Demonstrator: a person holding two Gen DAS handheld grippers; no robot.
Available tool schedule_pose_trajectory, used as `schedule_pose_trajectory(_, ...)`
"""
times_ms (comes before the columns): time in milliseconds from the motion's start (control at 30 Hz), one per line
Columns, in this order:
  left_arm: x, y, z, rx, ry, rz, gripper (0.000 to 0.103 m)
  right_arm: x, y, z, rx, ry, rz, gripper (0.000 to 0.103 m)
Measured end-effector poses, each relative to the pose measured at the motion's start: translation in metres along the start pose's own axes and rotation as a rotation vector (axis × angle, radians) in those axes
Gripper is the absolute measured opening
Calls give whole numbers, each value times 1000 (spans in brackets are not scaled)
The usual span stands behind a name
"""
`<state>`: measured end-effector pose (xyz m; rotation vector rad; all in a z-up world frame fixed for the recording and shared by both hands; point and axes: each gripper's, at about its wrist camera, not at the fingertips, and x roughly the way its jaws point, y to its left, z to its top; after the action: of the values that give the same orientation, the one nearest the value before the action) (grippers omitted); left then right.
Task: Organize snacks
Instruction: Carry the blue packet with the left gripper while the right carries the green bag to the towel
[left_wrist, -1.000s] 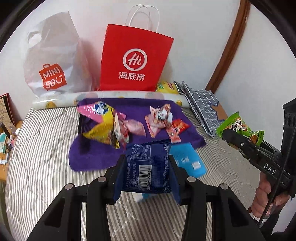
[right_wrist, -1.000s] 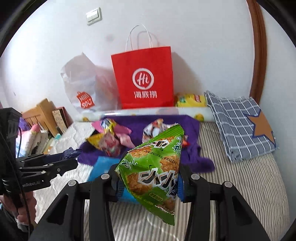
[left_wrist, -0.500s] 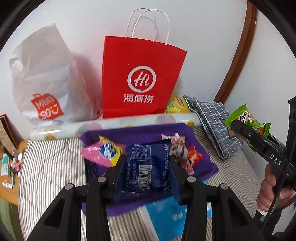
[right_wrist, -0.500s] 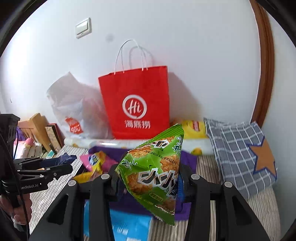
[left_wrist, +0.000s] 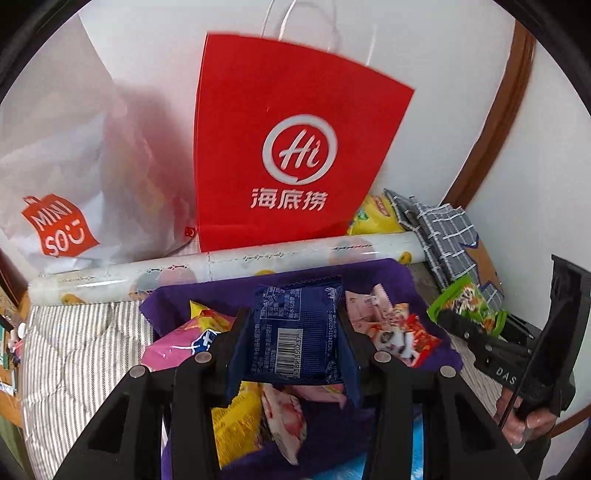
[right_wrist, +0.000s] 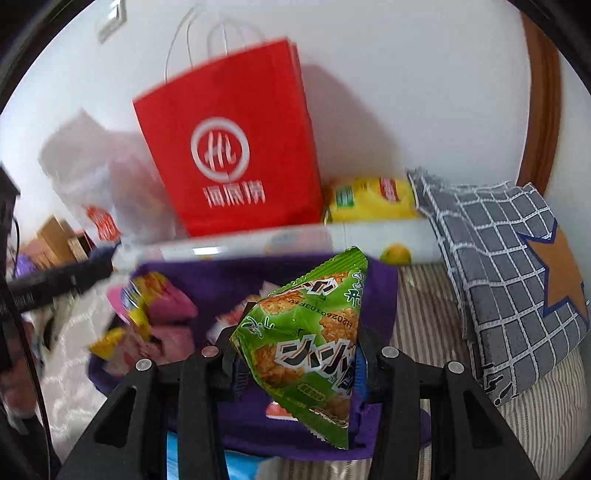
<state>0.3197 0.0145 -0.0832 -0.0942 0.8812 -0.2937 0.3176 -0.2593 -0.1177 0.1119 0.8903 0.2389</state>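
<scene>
My left gripper (left_wrist: 293, 341) is shut on a dark blue snack packet (left_wrist: 295, 332) with a barcode, held above a purple cloth (left_wrist: 221, 291). Loose snacks lie on that cloth: pink and yellow packets (left_wrist: 177, 339) on the left, red and white ones (left_wrist: 399, 332) on the right. My right gripper (right_wrist: 295, 354) is shut on a green rice-cracker packet (right_wrist: 310, 339), also over the purple cloth (right_wrist: 229, 273). A red paper bag (left_wrist: 291, 147) stands upright against the wall behind the cloth. In the left wrist view the right gripper (left_wrist: 476, 332) shows at the right edge with the green packet (left_wrist: 465, 302).
A white plastic shopping bag (left_wrist: 66, 192) leans left of the red bag. A rolled printed sheet (left_wrist: 221, 258) lies along the cloth's far edge. A yellow chip bag (right_wrist: 369, 199) and a grey checked cushion (right_wrist: 498, 277) sit at the right. A striped bedcover (left_wrist: 74, 350) lies underneath.
Both grippers have moved forward toward the red bag with their packets; the bag and the cloth loom larger, and the snacks now lie right under the fingers.
</scene>
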Motion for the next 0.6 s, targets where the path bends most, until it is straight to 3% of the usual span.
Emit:
schedule_pose_trajectory(400, 39, 18, -5, -55, 93, -21, 42, 36, 0, -17, -19, 96, 11, 44)
schedule_pose_trajectory(600, 45, 10, -10, -33, 123, -6, 42, 42, -2, -19, -8, 115, 24, 45)
